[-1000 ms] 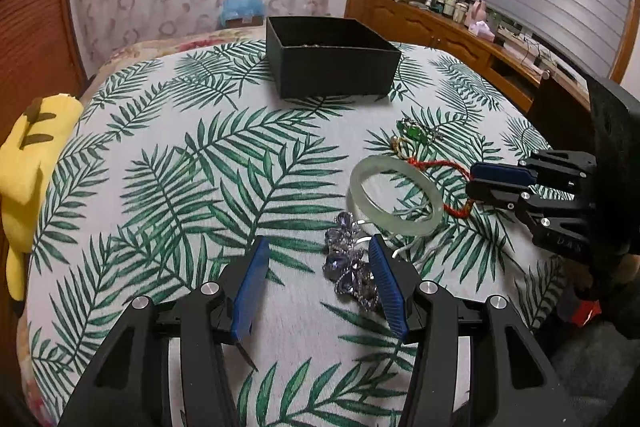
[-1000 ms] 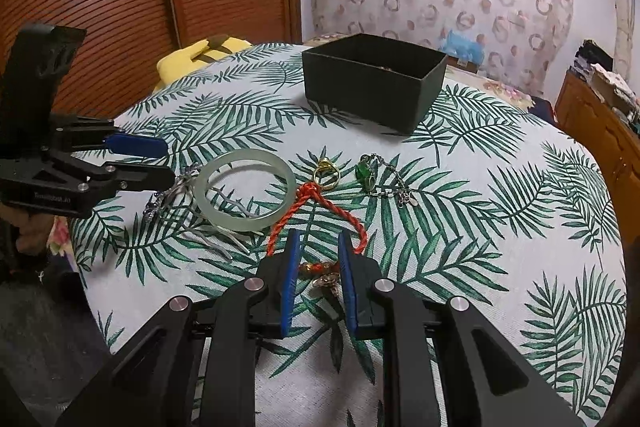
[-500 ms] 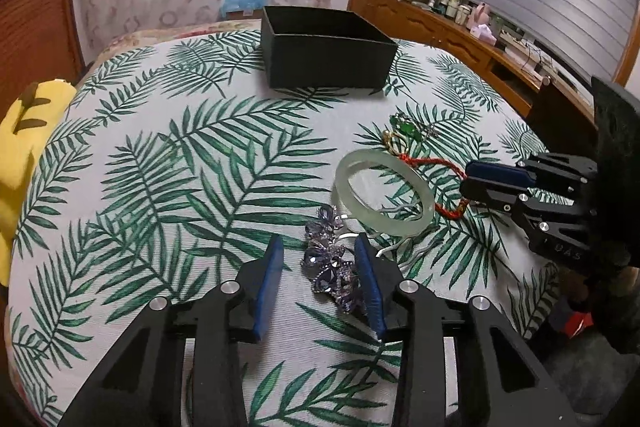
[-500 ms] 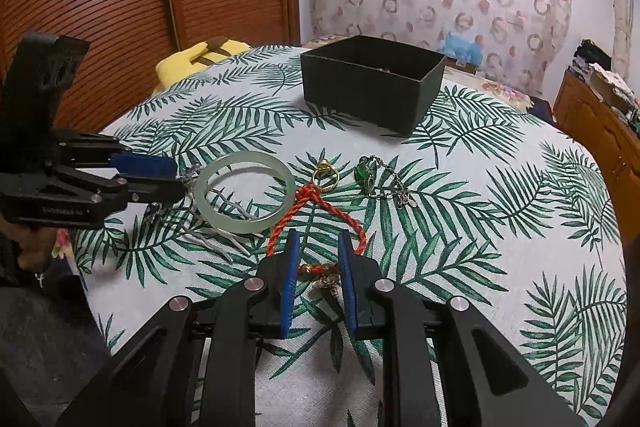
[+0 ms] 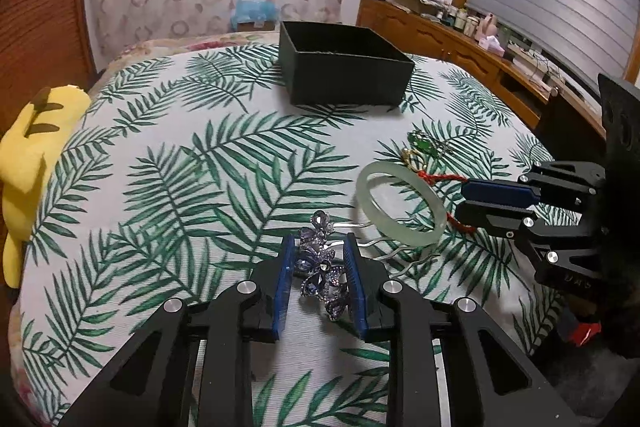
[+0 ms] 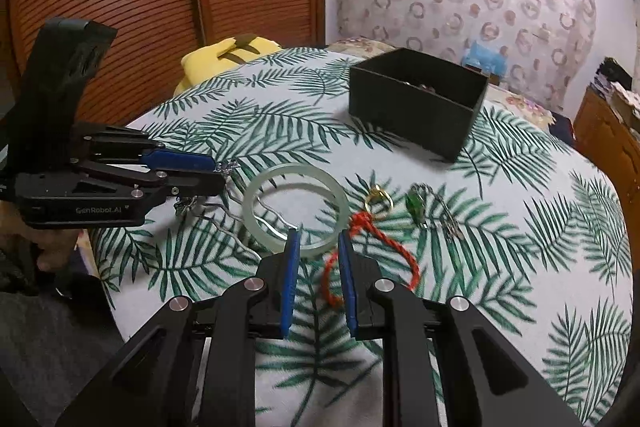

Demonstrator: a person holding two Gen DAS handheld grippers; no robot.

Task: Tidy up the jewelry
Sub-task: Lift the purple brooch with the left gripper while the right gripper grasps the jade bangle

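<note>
left gripper (image 5: 320, 283), its jaws just closing, clamps the hairpin (image 5: 320, 269) at lower centre; the box (image 5: 344, 67) lies straight ahead, upper centre.

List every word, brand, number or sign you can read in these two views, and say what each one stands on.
"GenRobot.AI": pale lettering on the black side of the left gripper, seen from the right wrist.
Faint embossed marks on the black body of the right gripper, seen from the left wrist: too blurred to read.
Black box, palm-leaf tablecloth and yellow plush toy: no lettering visible.
</note>
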